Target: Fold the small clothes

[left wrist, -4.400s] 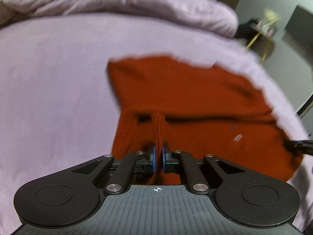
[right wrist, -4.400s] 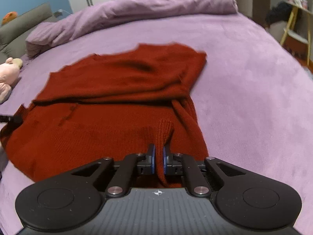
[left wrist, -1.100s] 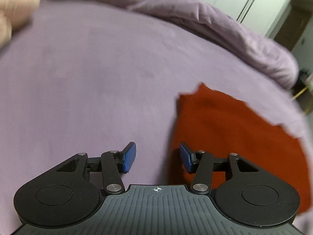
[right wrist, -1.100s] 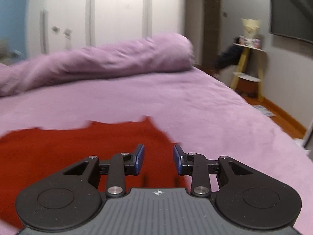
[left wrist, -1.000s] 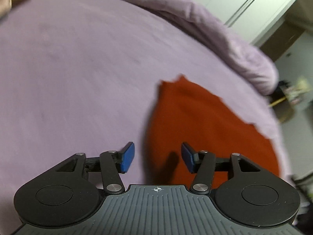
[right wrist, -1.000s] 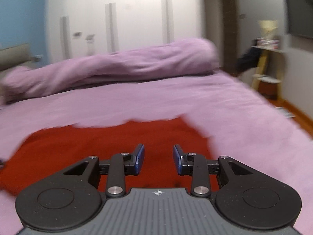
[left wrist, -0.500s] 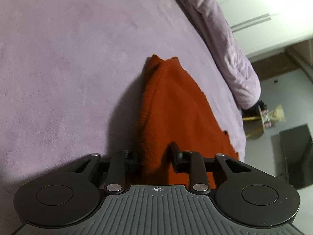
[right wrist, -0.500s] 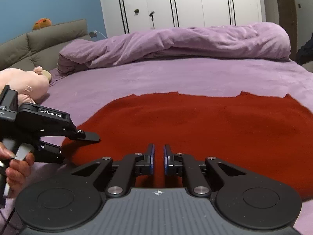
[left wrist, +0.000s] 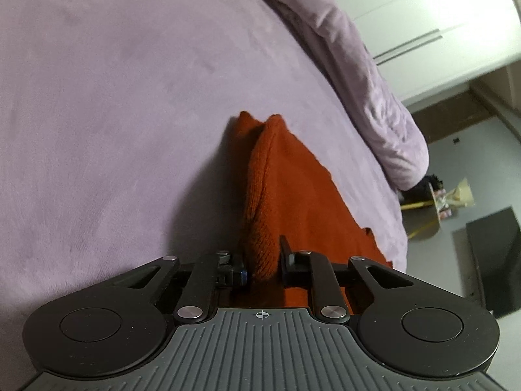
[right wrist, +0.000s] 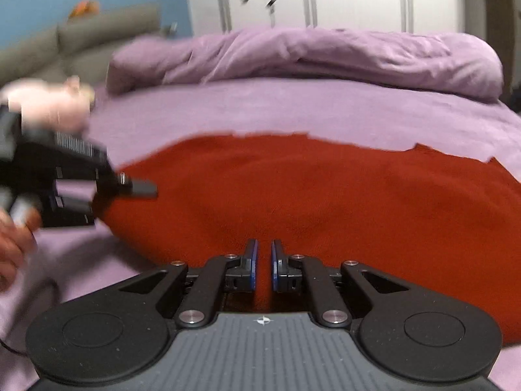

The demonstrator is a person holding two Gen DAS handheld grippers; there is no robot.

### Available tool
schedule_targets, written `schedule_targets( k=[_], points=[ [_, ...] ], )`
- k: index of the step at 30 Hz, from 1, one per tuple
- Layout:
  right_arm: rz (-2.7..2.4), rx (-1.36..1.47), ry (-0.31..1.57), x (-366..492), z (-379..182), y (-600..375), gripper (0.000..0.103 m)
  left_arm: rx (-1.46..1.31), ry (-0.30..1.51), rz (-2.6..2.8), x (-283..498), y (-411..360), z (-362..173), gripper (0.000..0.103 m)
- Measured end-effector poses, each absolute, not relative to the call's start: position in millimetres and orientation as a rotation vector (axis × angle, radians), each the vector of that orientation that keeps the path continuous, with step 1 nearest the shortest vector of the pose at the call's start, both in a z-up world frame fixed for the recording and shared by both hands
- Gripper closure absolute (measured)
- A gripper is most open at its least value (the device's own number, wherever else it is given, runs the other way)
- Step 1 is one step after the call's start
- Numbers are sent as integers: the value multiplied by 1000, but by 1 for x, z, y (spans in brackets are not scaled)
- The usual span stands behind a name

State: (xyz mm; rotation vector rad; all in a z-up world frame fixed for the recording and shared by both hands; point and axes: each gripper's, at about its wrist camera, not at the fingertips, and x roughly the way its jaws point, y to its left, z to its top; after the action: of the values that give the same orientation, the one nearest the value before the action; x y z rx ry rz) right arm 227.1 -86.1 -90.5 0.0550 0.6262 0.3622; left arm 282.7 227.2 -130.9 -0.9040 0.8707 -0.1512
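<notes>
A rust-red knit sweater [right wrist: 309, 192] lies folded on the purple bed. In the left wrist view my left gripper [left wrist: 262, 268] is shut on a raised fold at the sweater's [left wrist: 280, 189] left edge, which bulges up between the pads. In the right wrist view my right gripper [right wrist: 262, 268] sits at the sweater's near edge with its jaws nearly together, and red cloth shows in the narrow gap. The left gripper also shows there [right wrist: 130, 190], at the sweater's left end.
The purple bed sheet [left wrist: 114, 114] stretches all around. A rumpled purple duvet [right wrist: 309, 58] lies along the far side. A pink plush toy [right wrist: 49, 104] sits at the far left. White wardrobes and a grey headboard stand behind. A yellow stool [left wrist: 423, 208] stands beyond the bed.
Both grippers let go of the sweater, swung away and came back. The left one has closed on the left edge and lifted it slightly. The right one has closed at the near edge.
</notes>
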Motion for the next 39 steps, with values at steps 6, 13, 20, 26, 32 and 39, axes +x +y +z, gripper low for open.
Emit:
schedule_targets(
  k=[6,13,20,26,32,39],
  points=[
    [203,166,544,195,-77,-158,94,-709,809,-202,286,195,-82,86],
    [35,283,527,169,-82,-221,94,-401,748,-382,296,77,-30,86],
    [13,320,568,171,-87,-240,94,-250,915,-450,306,-23,-83,79],
    [40,320,572,188,-80,-237,94,-288,888,-565,276,-13,-68,59],
    [192,298,570,209,-65,-201,94,-249,777,-381,252,33,-49,58],
    [249,111,777,249,-112,-165,96,-219,859,-264,272,39,-80,60]
  ],
)
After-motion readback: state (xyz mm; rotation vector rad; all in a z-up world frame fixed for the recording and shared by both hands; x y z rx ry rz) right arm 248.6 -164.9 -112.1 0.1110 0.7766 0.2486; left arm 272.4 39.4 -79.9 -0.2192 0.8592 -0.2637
